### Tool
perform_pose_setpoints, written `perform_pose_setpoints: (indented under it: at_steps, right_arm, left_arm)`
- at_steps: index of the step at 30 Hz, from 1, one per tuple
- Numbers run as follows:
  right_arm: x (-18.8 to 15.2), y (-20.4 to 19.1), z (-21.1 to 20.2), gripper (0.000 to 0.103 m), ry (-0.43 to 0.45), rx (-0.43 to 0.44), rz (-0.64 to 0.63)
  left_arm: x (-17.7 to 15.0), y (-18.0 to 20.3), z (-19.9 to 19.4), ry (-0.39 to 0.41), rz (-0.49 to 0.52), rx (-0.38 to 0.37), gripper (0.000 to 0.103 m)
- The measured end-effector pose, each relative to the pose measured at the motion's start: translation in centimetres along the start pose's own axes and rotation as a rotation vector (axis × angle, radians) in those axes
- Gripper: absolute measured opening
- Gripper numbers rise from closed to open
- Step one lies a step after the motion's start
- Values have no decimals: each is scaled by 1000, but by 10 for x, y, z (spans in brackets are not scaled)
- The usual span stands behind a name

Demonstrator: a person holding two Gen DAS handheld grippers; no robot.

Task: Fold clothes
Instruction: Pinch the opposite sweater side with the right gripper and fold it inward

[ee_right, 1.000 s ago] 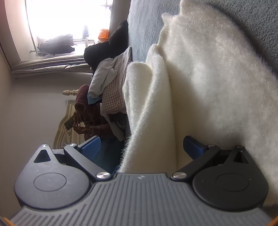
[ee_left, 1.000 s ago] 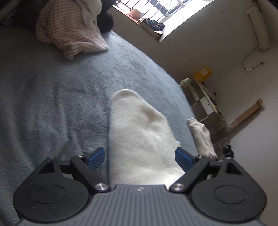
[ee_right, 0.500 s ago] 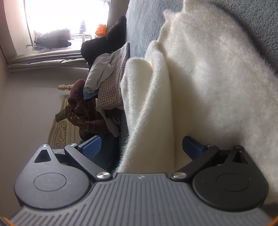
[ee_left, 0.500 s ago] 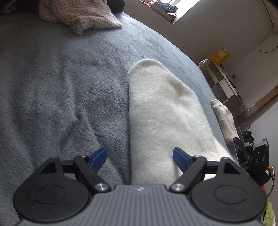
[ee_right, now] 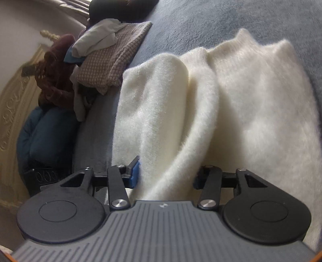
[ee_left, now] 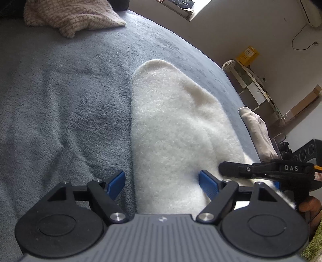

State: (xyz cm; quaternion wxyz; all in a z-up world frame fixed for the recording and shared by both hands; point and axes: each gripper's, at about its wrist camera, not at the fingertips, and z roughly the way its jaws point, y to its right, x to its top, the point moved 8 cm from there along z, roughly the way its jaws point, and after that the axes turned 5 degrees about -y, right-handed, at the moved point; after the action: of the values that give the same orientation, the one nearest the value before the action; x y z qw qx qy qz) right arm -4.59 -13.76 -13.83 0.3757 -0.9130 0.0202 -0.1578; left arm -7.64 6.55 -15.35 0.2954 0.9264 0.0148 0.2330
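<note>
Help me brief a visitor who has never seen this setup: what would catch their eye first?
The fluffy white garment stands out, lying on the grey-blue bed cover in front of both cameras. The right hand-held gripper is closing on a bunched fold of it, while the left hand-held gripper straddles its edge with jaws apart. A pile of clothes topped by a checked knit sits at the far end.

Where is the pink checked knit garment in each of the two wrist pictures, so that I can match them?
Left wrist view: the pink checked knit garment lies at the top left, on the far part of the grey blanket.
Right wrist view: it lies in the upper left, under a white cloth in a pile.
Shared landmark: the fluffy white garment, in the middle of both views.
</note>
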Motion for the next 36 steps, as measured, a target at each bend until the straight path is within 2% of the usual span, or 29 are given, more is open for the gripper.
perform_pose_setpoints:
  at_steps: [2, 5, 10, 15, 17, 22, 26, 36]
  right_arm:
    - [0, -8, 1, 32, 6, -56, -90]
    - [-5, -21, -2, 27, 38, -128, -214]
    - [-11, -30, -22, 24, 94, -138, -252]
    - [-14, -20, -45, 24, 104, -127, -209]
    - [-15, -9, -55, 24, 110, -123, -175]
    - [-21, 26, -62, 23, 100, -75, -44]
    - [-25, 32, -68, 23, 113, -53, -19]
    - [-31, 72, -52, 24, 50, 39, 111]
  left_arm:
    - [-2, 4, 3, -4, 4, -9, 80]
    - [-2, 10, 4, -9, 17, -10, 79]
    - [2, 16, -5, -4, 14, -28, 80]
    - [6, 31, -17, 28, 32, -92, 80]
    - [7, 37, -15, 23, 52, -91, 80]
    - [3, 46, 2, -16, 81, -42, 79]
    - [-3, 52, 10, -15, 115, -11, 81]
    - [-10, 59, 21, -24, 173, 37, 85]
